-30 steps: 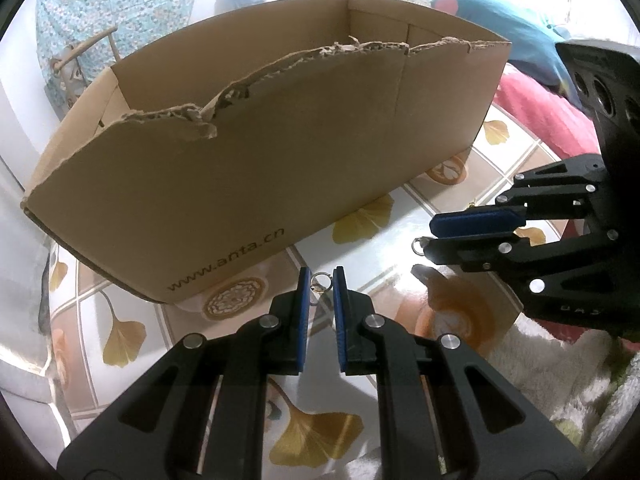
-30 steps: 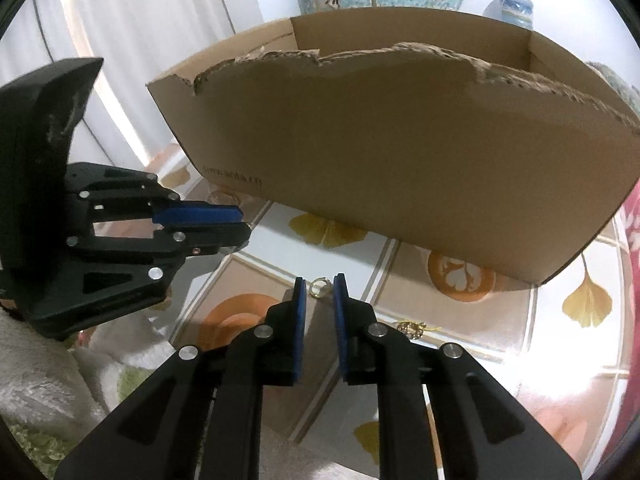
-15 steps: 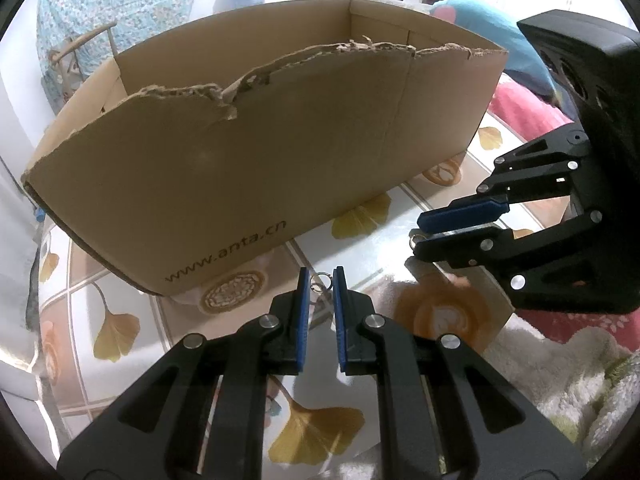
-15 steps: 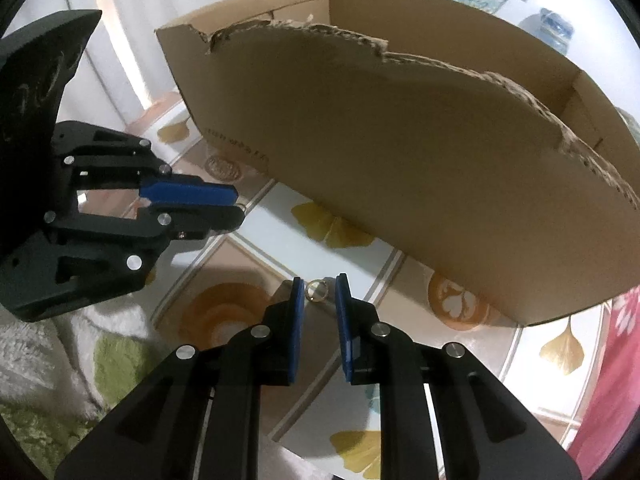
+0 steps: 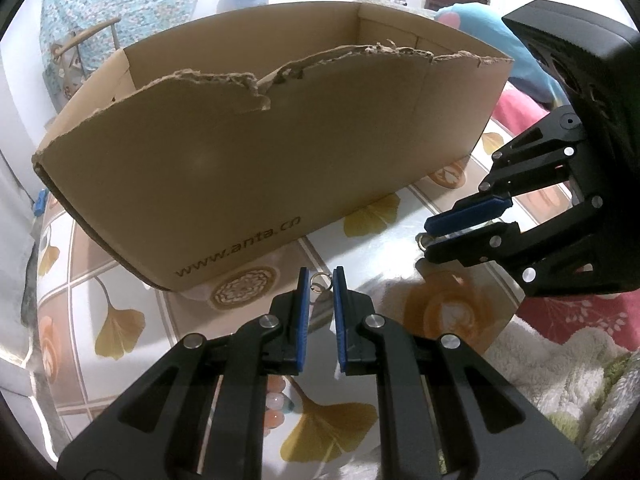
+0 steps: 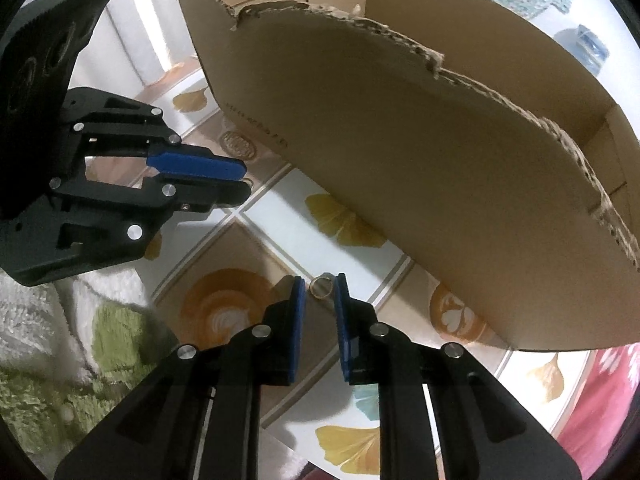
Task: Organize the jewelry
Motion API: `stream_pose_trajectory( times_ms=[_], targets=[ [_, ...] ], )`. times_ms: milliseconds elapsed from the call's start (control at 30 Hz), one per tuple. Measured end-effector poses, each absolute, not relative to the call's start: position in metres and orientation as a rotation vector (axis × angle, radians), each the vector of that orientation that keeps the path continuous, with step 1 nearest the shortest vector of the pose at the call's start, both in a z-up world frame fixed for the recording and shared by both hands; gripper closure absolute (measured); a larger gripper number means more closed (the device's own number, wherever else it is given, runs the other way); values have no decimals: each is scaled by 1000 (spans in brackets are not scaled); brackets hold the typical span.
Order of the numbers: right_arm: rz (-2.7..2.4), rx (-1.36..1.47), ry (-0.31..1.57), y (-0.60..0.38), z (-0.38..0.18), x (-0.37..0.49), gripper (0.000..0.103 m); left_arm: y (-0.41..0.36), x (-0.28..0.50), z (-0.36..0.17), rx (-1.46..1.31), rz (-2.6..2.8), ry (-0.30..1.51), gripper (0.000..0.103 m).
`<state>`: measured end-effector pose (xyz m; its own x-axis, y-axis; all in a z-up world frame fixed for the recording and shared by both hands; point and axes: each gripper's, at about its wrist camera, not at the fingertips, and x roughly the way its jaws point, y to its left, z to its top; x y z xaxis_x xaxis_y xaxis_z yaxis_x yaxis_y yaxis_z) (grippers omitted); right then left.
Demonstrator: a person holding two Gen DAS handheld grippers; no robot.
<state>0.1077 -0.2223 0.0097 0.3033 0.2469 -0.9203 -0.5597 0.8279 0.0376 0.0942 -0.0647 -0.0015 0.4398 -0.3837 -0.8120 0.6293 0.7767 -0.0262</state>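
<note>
1. Left tool (image 5: 319, 286) has its blue pads nearly closed and is pinching a small silver ring (image 5: 320, 281) right at the tips. The ring's hoop pokes out just past the pad ends.
2. Right tool (image 6: 321, 289) is doing the same with a gold ring (image 6: 321, 287): pads drawn in close, ring clamped between the very tips (you can see clean through the hoop to the surface below).
3. Both tools are held up off the bench (image 5: 376, 256), side by side, each one showing in the other's camera. From the left view the right tool (image 5: 430, 240) comes in from the right with its ring at the tip.
4. In the right view the left tool (image 6: 244, 184) pokes in from the left, its ring too small to make out there.
5. Straight ahead of both sits a big cardboard box (image 5: 256, 152) with a ragged, torn top edge and "www.anta.cn" printed low on the near wall. It's open on top; I can't see anything inside from here.
6. The bench has a glossy cover (image 6: 348, 220) with yellow ginkgo leaves and latte-art circles.
7. A fluffy white and green towel (image 6: 60, 344) is bunched at the near edge.
</note>
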Motion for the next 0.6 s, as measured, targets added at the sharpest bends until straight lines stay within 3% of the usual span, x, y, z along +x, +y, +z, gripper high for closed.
stream_pose_trajectory(
  times_ms=[600],
  targets=[
    [526, -301, 1118, -216, 10, 101, 92, -59, 89, 7, 295, -644, 883, 92]
  ],
)
